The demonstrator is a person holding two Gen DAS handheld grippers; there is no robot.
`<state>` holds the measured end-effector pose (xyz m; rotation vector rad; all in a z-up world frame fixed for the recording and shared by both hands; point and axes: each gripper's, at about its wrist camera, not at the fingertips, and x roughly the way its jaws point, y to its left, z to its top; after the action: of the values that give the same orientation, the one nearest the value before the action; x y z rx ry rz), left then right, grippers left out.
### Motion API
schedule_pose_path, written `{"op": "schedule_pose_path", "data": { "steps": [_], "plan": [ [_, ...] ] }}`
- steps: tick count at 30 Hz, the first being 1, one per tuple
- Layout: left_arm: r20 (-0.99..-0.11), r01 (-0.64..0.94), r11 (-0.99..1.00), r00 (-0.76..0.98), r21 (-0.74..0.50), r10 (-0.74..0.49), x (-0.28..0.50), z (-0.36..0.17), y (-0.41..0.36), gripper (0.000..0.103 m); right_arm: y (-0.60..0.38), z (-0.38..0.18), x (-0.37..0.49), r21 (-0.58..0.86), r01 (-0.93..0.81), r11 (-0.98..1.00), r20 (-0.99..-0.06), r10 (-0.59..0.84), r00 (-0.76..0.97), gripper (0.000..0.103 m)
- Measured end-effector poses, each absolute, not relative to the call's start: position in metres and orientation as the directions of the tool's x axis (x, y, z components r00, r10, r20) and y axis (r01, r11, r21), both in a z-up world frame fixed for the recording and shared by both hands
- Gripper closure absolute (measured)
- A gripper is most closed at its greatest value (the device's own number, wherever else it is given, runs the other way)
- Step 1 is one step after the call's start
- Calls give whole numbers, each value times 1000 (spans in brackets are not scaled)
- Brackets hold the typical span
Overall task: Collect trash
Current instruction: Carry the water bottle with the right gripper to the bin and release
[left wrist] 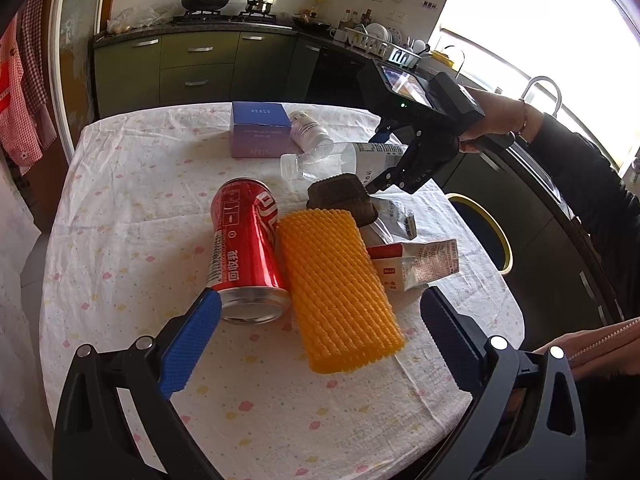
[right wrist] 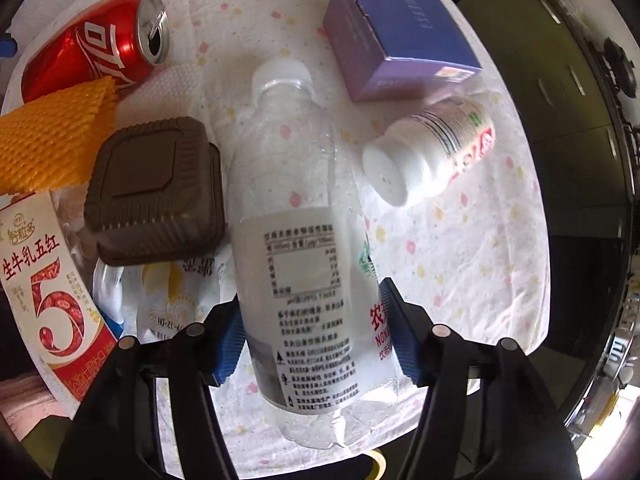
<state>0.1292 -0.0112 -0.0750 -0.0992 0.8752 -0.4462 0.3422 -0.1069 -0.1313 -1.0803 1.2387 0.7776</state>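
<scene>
A clear plastic water bottle (right wrist: 296,208) lies on the flowered tablecloth (left wrist: 140,200), its cap pointing away from the right wrist camera. My right gripper (right wrist: 312,320) points down over its lower end, with a blue pad against each side of it. The left wrist view has the bottle (left wrist: 324,160) and the right gripper (left wrist: 384,172) at the table's far right. My left gripper (left wrist: 320,300) is open above the near side, straddling the base of a red can (left wrist: 246,248) and an orange foam net (left wrist: 340,292).
Around the bottle lie a brown plastic tray (right wrist: 156,192), a milk carton (right wrist: 52,300), a crumpled wrapper (right wrist: 180,296), a white pill bottle (right wrist: 432,156) and a purple box (right wrist: 400,36). A bin with a yellow rim (left wrist: 492,236) stands off the table's right edge. Kitchen cabinets line the back.
</scene>
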Motion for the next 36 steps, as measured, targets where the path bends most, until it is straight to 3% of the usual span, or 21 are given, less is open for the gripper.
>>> {"op": "schedule_pose_path", "data": {
  "steps": [36],
  "plan": [
    [-693,418,883,572,-213,-439,83,-54,-46,5,-195,-33,238,-292,-804,518,-929,47,367,48]
  ]
}}
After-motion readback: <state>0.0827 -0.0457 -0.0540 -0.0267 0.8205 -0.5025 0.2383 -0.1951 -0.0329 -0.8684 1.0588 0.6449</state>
